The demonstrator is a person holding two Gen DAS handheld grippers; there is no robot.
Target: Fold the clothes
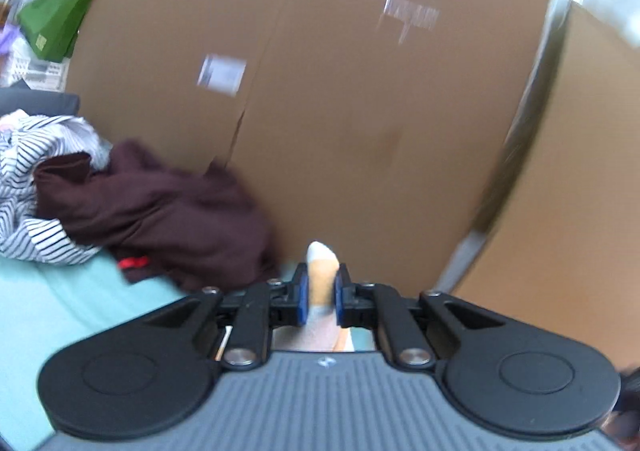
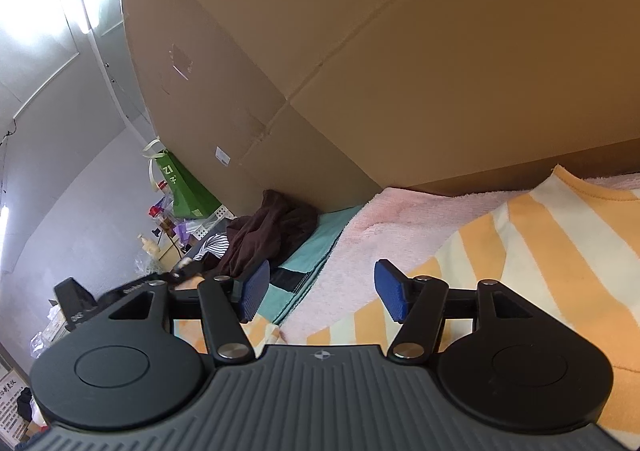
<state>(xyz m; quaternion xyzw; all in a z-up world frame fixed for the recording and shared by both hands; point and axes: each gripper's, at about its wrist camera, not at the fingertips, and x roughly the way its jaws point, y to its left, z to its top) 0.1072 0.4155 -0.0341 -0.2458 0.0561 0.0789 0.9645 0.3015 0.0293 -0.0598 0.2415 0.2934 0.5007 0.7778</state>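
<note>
My left tool (image 1: 320, 293) is clamped on a fold of the orange-and-cream striped shirt (image 1: 321, 275); the cloth stands up in a narrow peak between the blue pads (image 1: 303, 297), which press it from both sides. That view is blurred. Ahead of this tool rises a wall of big cardboard boxes (image 1: 360, 111). Off to its left, on the teal sheet (image 1: 48, 303), lies a crumpled dark maroon garment (image 1: 168, 211), touching the foot of the boxes, and beyond it to the left a black-and-white striped garment (image 1: 24, 187) partly under the maroon one. A green paper bag (image 1: 60, 11) leans against the boxes at the far upper left.

My right tool (image 2: 322, 297) is wide apart and holds nothing. The striped shirt (image 2: 560, 251) spreads under and to the right of it, lying on a pink towel (image 2: 400, 211) that shows ahead between the pads. The right-hand pad (image 2: 390, 297) hangs over the shirt's edge; whether it touches the cloth I cannot tell. The left-hand pad (image 2: 254, 293) is over the teal sheet (image 2: 324, 235), with a bit of striped cloth below it. Ahead and left I see the maroon garment (image 2: 272, 235) against the boxes (image 2: 400, 51), and the green bag (image 2: 184, 187) farther off.
</note>
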